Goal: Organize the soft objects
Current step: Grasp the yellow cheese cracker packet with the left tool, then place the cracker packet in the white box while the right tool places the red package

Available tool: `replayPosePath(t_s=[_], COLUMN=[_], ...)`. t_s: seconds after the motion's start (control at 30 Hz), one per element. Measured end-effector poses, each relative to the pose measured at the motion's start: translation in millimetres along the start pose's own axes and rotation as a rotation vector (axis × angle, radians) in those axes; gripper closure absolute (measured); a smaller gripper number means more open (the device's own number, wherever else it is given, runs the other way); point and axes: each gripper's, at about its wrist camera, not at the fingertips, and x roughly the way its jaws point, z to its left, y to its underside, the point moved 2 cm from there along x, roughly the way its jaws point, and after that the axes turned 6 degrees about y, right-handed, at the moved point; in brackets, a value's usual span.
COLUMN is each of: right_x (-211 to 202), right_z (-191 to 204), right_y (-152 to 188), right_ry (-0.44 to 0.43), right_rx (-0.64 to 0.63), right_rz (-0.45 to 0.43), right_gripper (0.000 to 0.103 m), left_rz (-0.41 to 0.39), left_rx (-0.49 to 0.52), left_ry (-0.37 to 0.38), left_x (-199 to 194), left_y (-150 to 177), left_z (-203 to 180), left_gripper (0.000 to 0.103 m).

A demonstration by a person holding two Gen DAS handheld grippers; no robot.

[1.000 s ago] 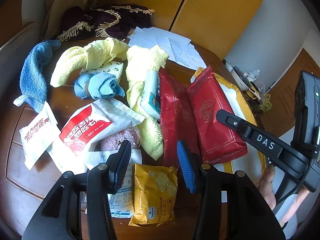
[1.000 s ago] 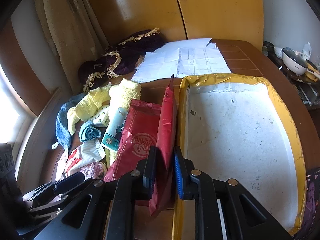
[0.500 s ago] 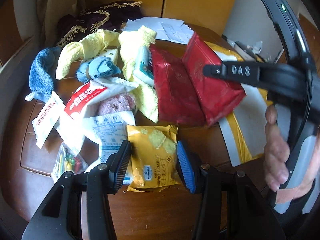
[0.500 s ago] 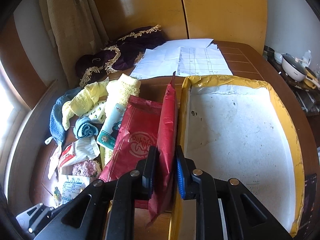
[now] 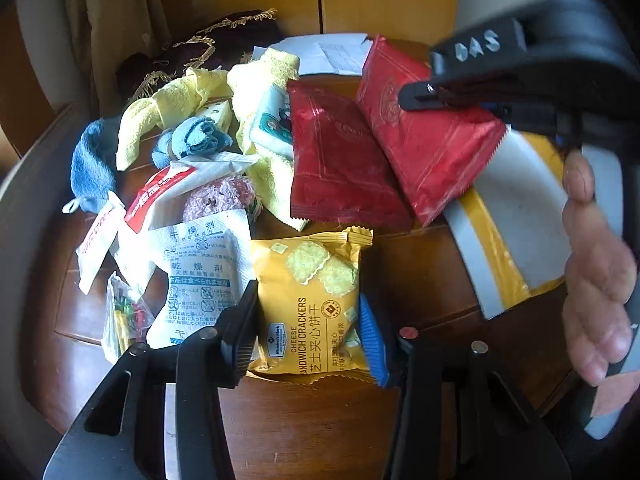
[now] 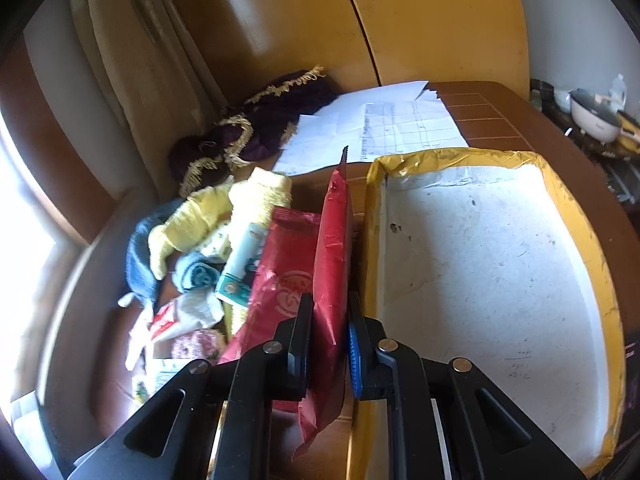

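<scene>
Red packet [image 6: 330, 280]: clamped edge-on between the fingers of my right gripper [image 6: 329, 344], lifted off the table, hanging just left of the tray wall.
Second red packet [image 5: 340, 168]: flat on the table, just beside and partly under the lifted one.
Tray [image 6: 576, 208]: yellow-rimmed, white floor, nothing in it that I can see; it sits to the right of the pile.
Step in hand: carrying the red packet toward the tray, by my judgement; the sorting looks barely begun.
Next move, right: swing over the yellow rim, lower, then part the fingers so the packet drops flat.
Cracker packet [image 5: 310, 300]: yellow, flat on the table, lying between the fingers of my left gripper [image 5: 308, 316].
Left fingers: apart, one on each side of the packet; the blue pad [image 5: 372, 340] touches or nearly touches its edge, the grip not yet made.
Next move, left: close gently; crackers could crush.
Remaining pile: yellow towels [image 5: 176, 104], blue cloth [image 5: 200, 136], white sachets [image 5: 200, 272], well apart from the tray.
</scene>
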Motion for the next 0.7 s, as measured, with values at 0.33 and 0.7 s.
replayPosePath(t_s=[0.33,0.7], right_x=[-31.3,-65.9], right_z=[-7.8,-52.6], right_y=[4.5,-16.1], right_ry=[-0.129,-0.137], right_rx=[0.058,0.159], right_rz=[-0.036,-0.115], right_gripper=[0.088,0.088], left_rz=[-0.061,-0.152], left_rx=[-0.126,-0.217], left_ry=[0.136,0.266], left_x=[-23.7,-45.9], left_y=[-8.3,-62.7], left_z=[9.8,3.5], left_gripper=[0.061,0.060])
